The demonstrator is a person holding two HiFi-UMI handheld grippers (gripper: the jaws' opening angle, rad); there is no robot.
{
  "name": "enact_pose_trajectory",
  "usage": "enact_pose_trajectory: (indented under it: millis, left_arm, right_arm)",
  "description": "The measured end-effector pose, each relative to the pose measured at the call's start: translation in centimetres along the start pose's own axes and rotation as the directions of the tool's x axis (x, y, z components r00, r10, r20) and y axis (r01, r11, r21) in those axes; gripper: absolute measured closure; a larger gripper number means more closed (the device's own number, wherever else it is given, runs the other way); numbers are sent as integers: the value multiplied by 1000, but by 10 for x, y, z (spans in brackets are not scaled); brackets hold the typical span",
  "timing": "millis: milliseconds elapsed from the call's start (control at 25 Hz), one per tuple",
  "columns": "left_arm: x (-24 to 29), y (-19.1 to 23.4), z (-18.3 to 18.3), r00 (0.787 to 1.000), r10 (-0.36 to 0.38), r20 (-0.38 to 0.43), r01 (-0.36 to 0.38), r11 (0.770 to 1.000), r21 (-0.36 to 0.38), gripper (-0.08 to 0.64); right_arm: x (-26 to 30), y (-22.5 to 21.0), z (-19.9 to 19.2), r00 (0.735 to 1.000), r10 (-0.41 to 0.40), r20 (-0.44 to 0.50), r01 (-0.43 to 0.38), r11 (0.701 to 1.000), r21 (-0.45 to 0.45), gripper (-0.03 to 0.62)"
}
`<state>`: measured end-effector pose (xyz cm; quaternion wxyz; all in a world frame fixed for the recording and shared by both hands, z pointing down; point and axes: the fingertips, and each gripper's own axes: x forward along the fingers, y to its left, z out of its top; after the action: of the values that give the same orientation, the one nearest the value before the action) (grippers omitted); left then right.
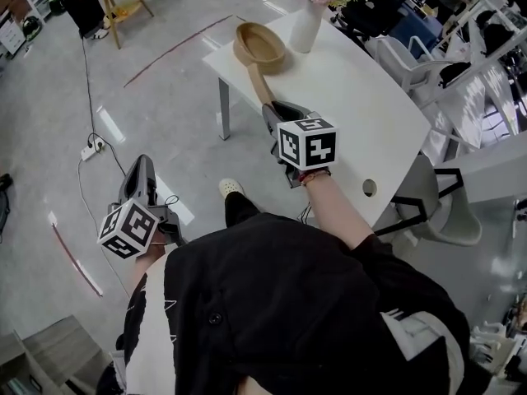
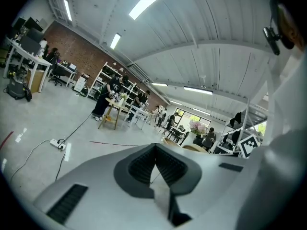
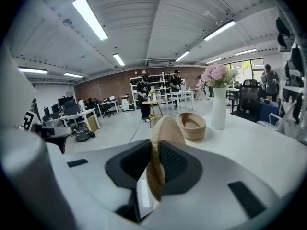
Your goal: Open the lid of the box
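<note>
Right gripper view showed the right gripper [image 3: 154,152] clamped on the woven lid [image 3: 166,128]. The open woven box [image 3: 192,126] sat on the white table [image 3: 249,147]. The left gripper [image 2: 155,150] was closed and empty.

The round tan woven lid [image 3: 164,131] is coarse plaited fibre, rough and matt, and the oval tan woven box [image 3: 192,125] shows the same ribbed weave. The right tool [image 3: 154,150] and the left tool [image 2: 155,150] have smooth matt grey plastic shells with darker, finely ridged pads [image 3: 175,162] that look rubbery. The white worktop [image 1: 362,105] is smooth with a faint sheen; the tall white vase [image 1: 305,27] looks like matt ceramic. The grey floor [image 1: 165,97] is polished and glossy, mirroring the ceiling lights. The black-and-white marker cube [image 1: 307,144] has flat matt faces; the black top [image 1: 288,303] is soft matt cloth
</note>
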<state>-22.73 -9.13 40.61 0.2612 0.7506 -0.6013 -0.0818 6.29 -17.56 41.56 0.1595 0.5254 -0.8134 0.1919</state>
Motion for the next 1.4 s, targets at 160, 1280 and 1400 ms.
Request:
enact_pose_trajectory:
  millis: [160,1280,1400]
  left_arm:
    - [0,-2,0,1000,1,3,-1,1000,5,549]
    - [19,-22,-14,999,-13,-37,15,998,57,551]
    - [21,-22,-16,999,-18,-44,20,998,59,551]
  right_arm:
    - [7,23,0,998,59,2,-59,998,14,518]
    - [23,77,-2,973,230,22,-231,971,53,515]
    - [25,77,-5,974,228,12,-228,972,53,515]
